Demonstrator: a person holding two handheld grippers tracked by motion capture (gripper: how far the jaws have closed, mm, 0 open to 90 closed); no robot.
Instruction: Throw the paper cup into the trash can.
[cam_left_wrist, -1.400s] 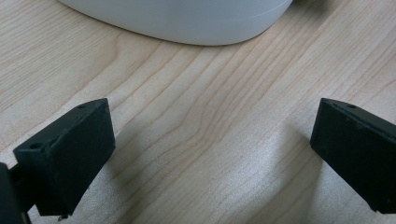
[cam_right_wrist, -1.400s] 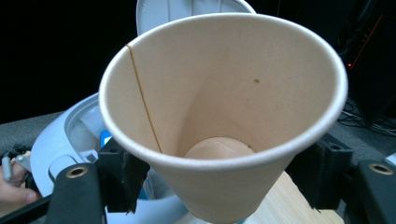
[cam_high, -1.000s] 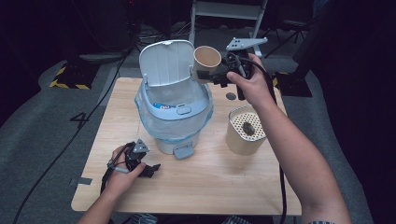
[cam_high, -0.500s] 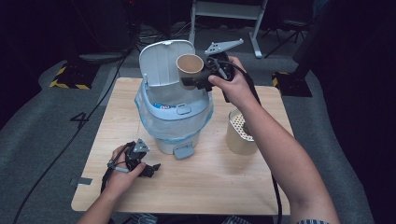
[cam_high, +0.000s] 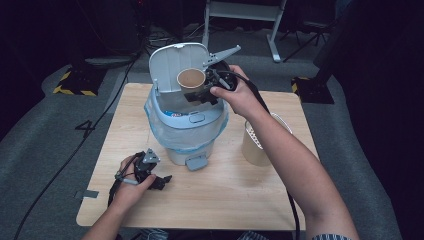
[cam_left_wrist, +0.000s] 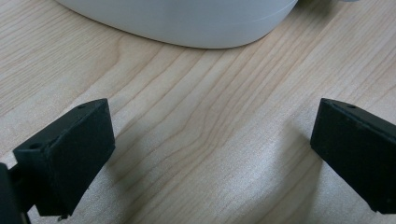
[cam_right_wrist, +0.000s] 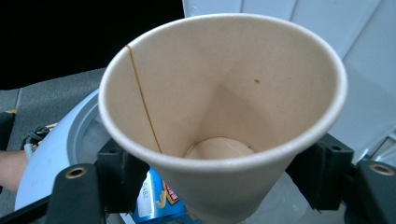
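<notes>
A brown paper cup (cam_high: 191, 78) (cam_right_wrist: 224, 116) hangs upright over the mouth of a pale blue pedal bin (cam_high: 187, 130), just in front of its raised lid (cam_high: 172, 65). My right gripper (cam_high: 195, 94) (cam_right_wrist: 224, 182) is shut on the cup's lower wall, one pad on each side. Its jaws have just been opening a little, with the cup still between them. The cup looks empty, with a thin brown streak inside. Below it a blue packet (cam_right_wrist: 154, 196) lies in the bin. My left gripper (cam_high: 162, 180) (cam_left_wrist: 210, 154) rests open on the wooden table (cam_high: 240, 200), with the bin's base (cam_left_wrist: 187, 23) right ahead of it.
A tan round container (cam_high: 257, 145) with a dotted inner wall stands on the table right of the bin, under my right forearm. The bin's pedal (cam_high: 196, 161) juts toward the front. Dark floor, cables and a stand surround the table.
My right hand has carried the cup leftward and slightly down, from beside the lid's right edge to in front of the lid over the bin's mouth. The left hand has stayed put.
</notes>
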